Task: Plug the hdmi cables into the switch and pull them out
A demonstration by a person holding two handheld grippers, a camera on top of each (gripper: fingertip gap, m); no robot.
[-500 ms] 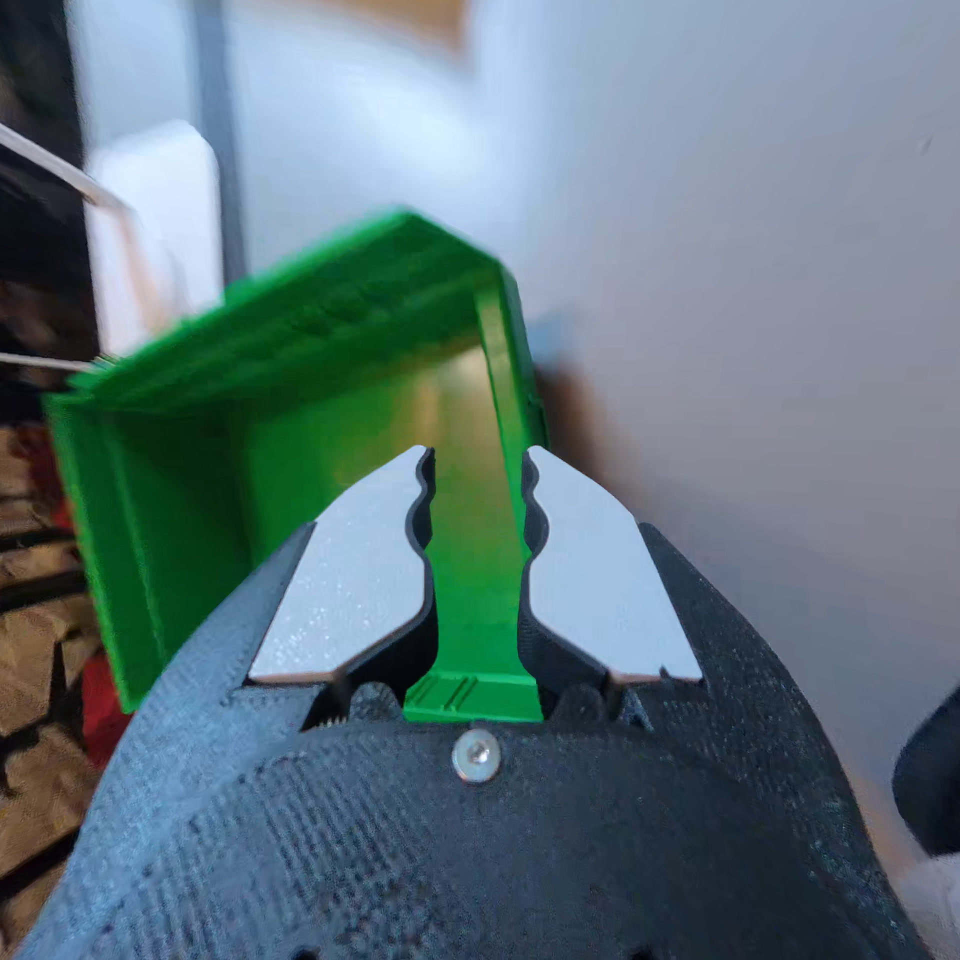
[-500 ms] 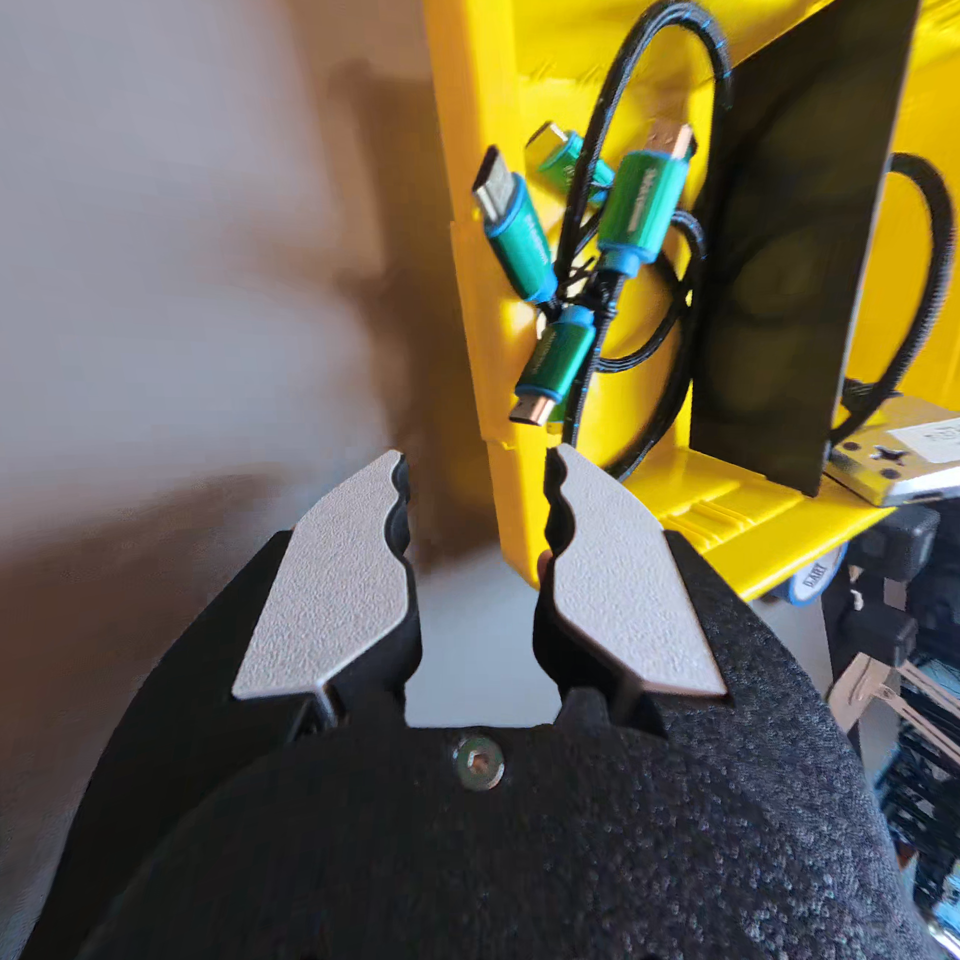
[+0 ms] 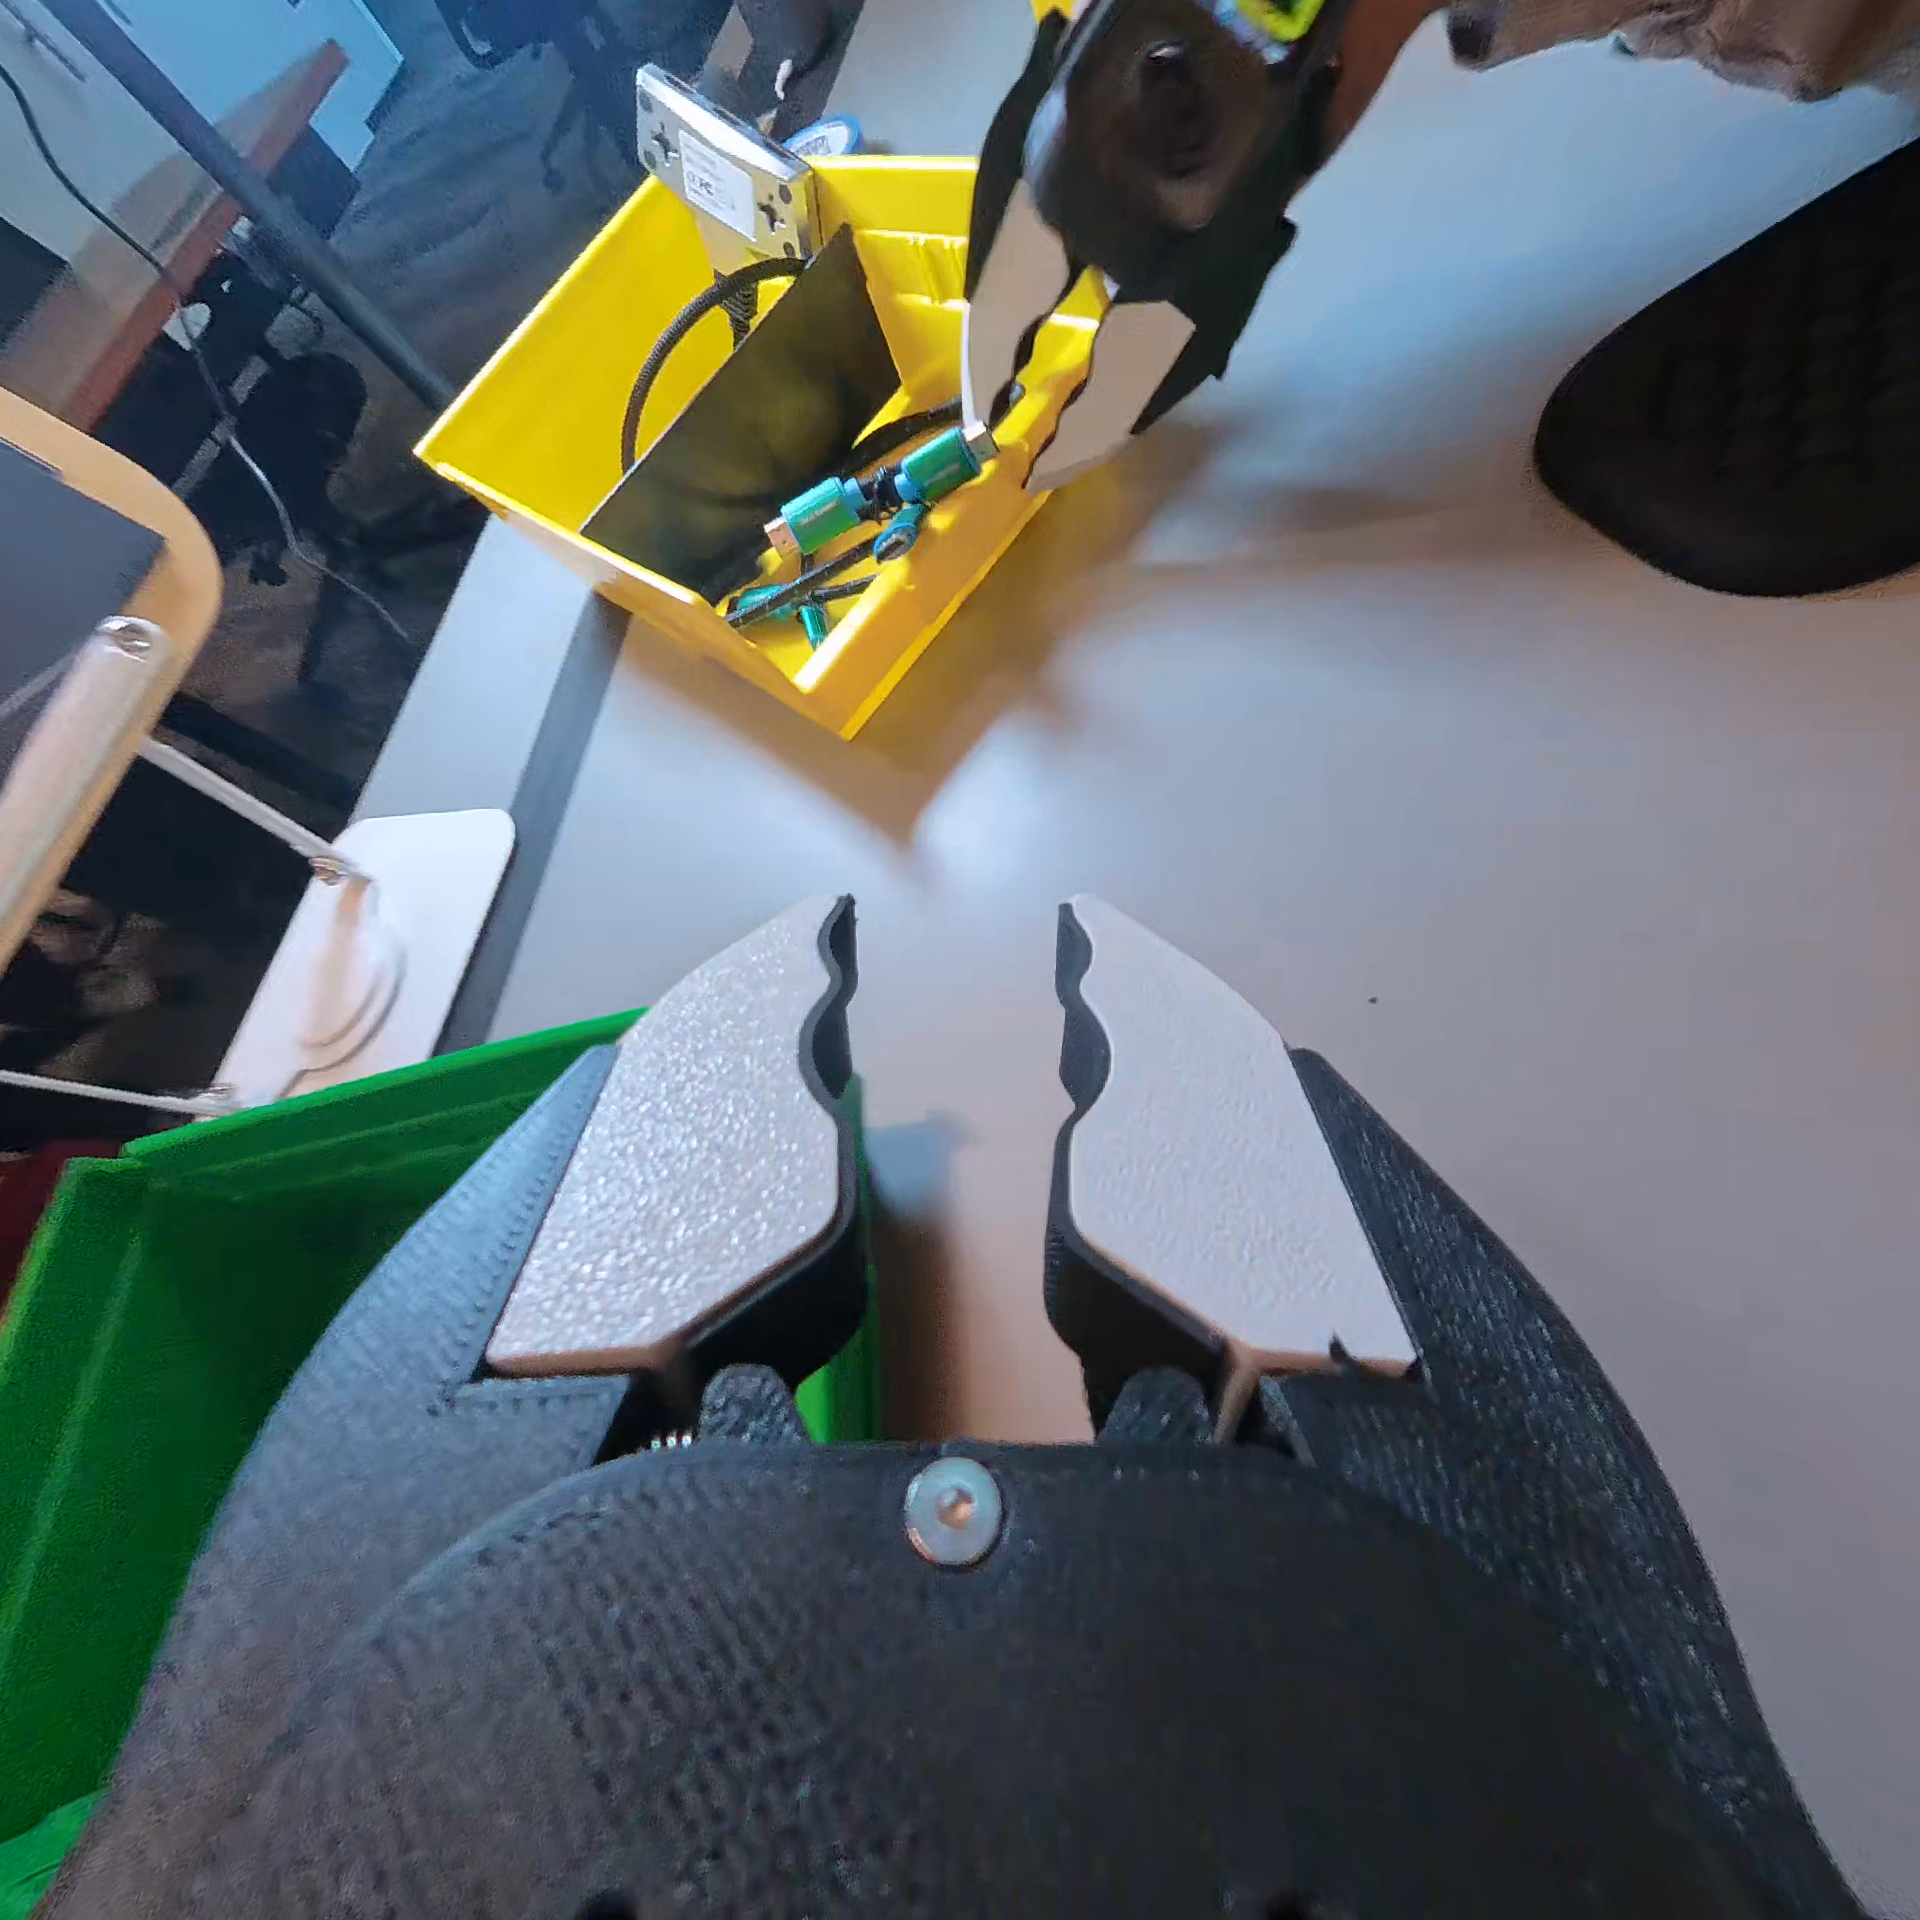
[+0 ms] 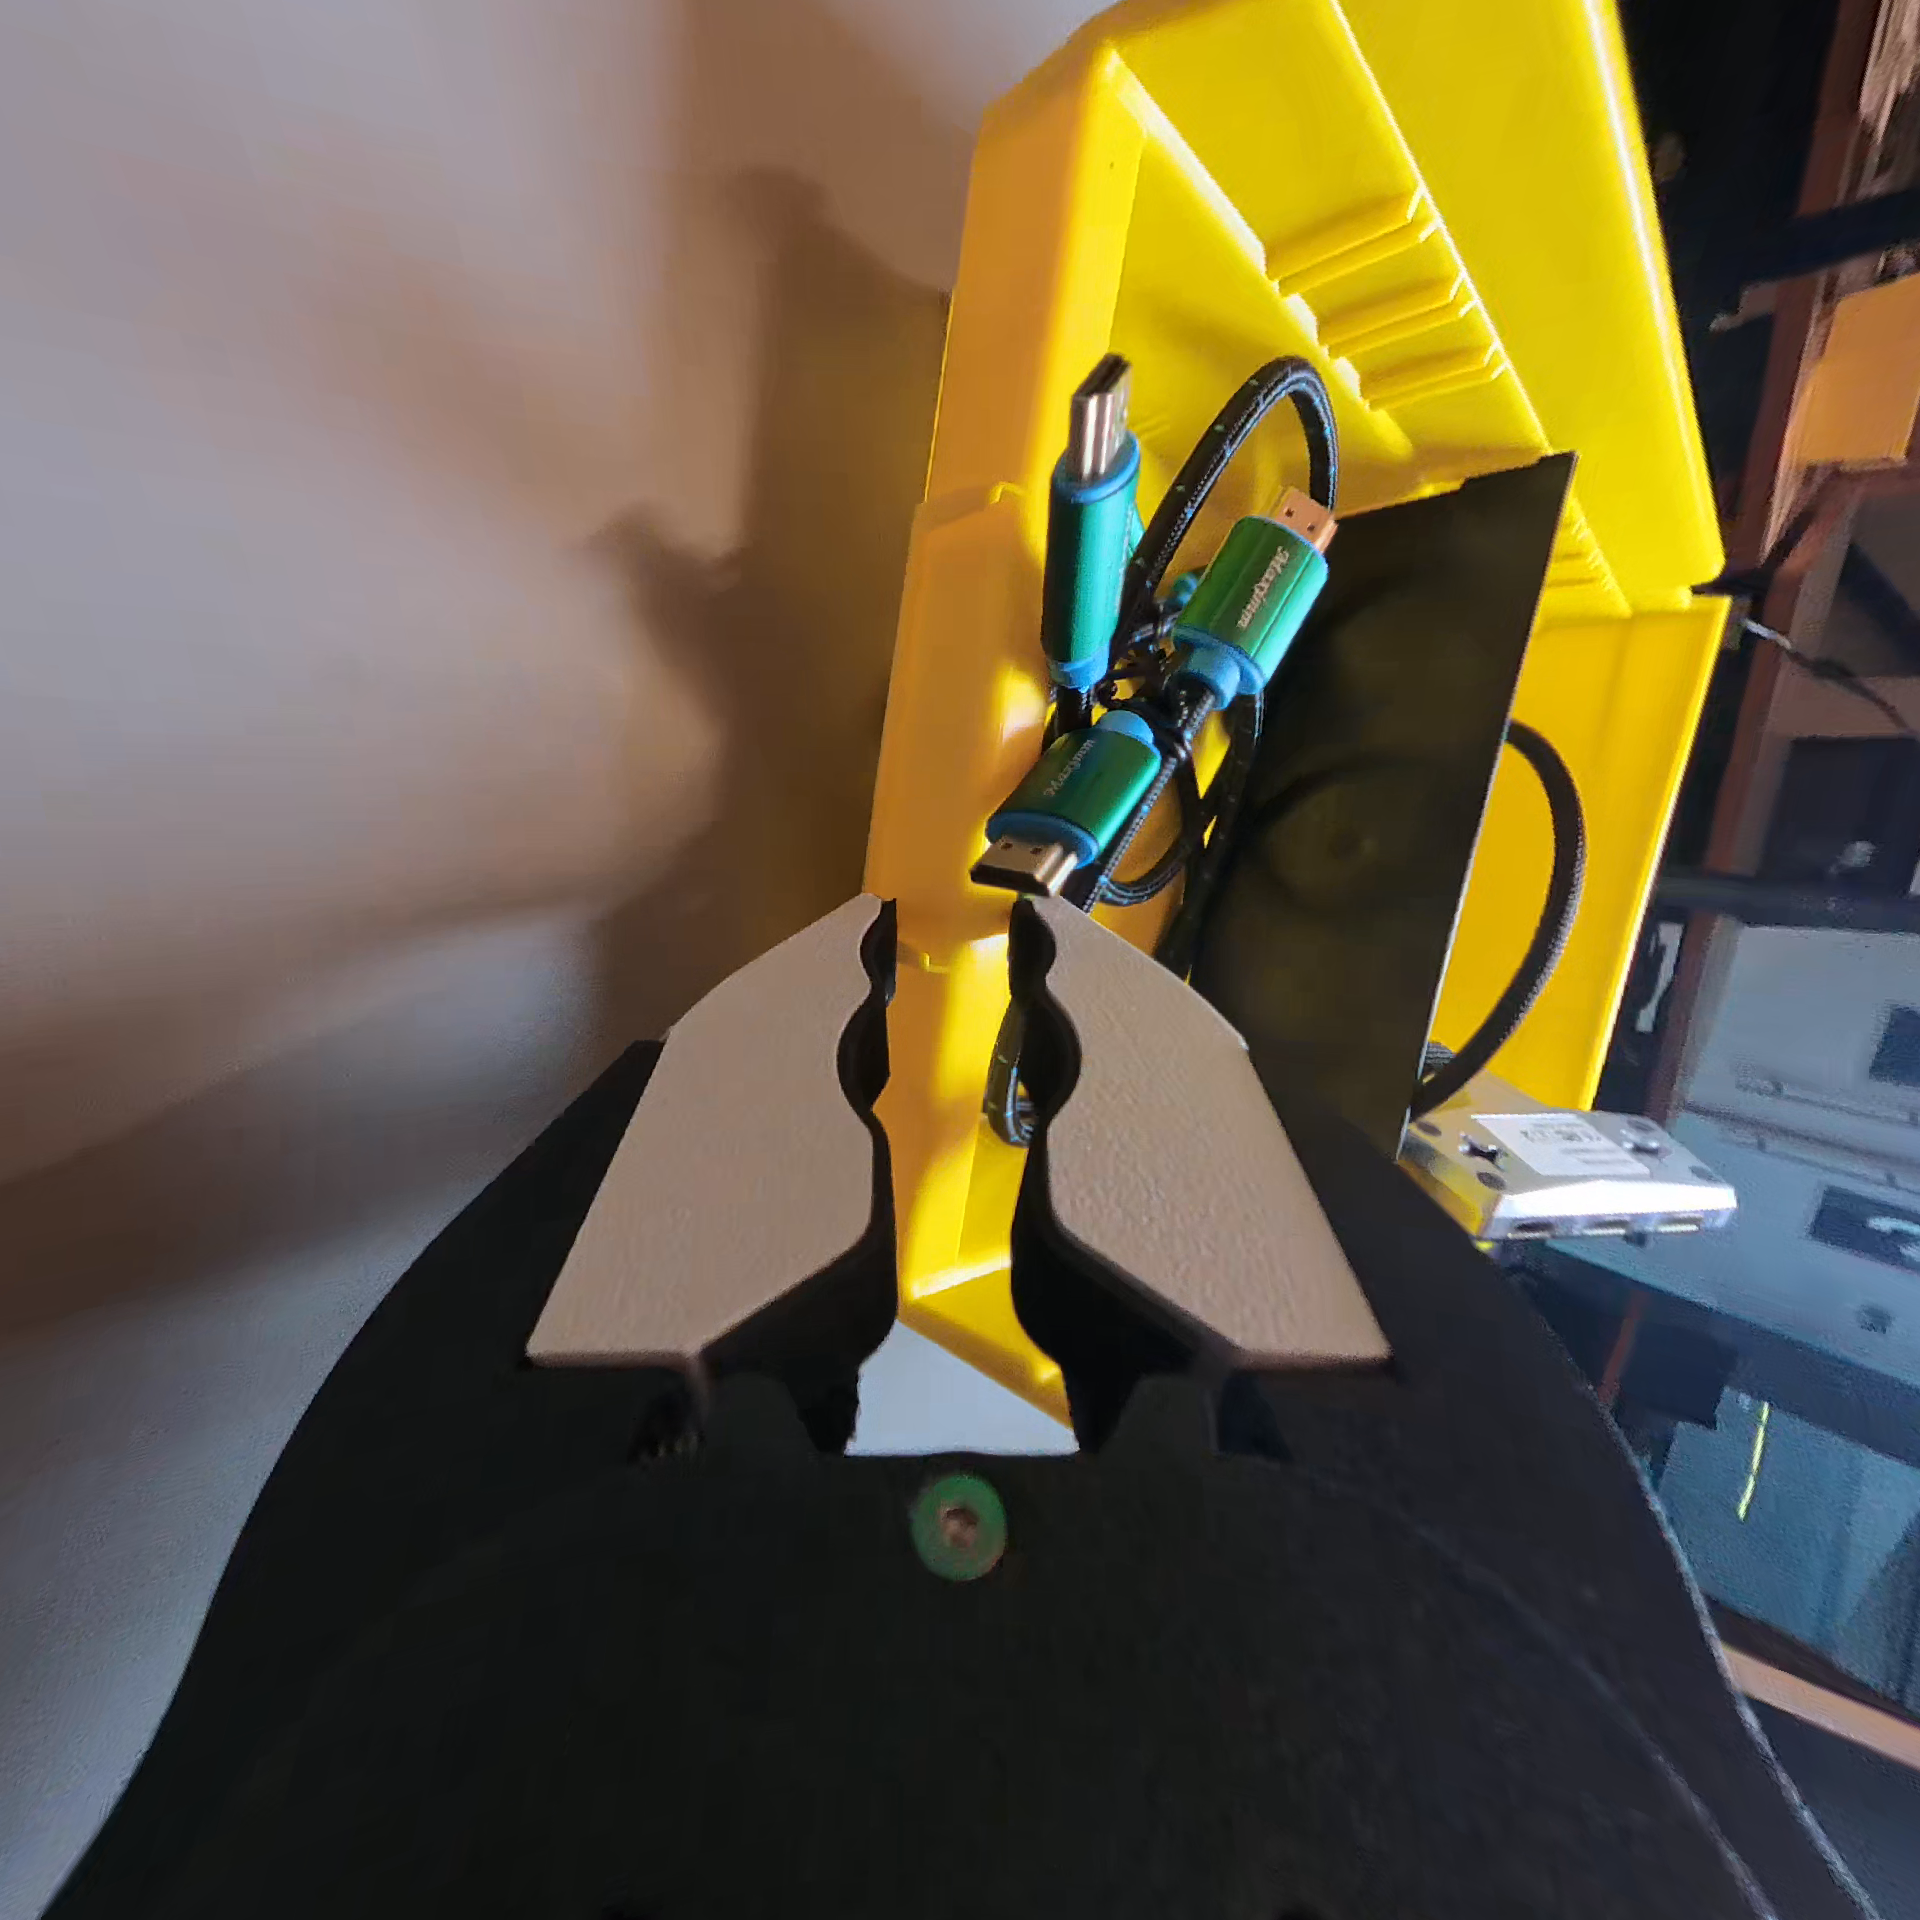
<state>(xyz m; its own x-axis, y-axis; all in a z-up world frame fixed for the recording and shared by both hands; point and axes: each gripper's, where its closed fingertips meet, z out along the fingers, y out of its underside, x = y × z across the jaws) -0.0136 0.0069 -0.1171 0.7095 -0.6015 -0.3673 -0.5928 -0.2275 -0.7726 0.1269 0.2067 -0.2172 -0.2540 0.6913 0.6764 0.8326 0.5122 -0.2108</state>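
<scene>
Right wrist view: right gripper point(image 4: 945, 914) fingers straddle yellow bin point(image 4: 1039, 582) edge.

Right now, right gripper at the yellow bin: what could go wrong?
1. The HDMI cables lie bundled together; pulling one plug will likely drag the rest out.
2. The right gripper, open, straddles the yellow bin wall; closing may pinch the wall, not a plug.
3. The switch perches on the bin's edge; tugging its cable could tip it off.

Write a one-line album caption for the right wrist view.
Open right gripper nears green-shelled HDMI cables bundled in a yellow bin.
</scene>
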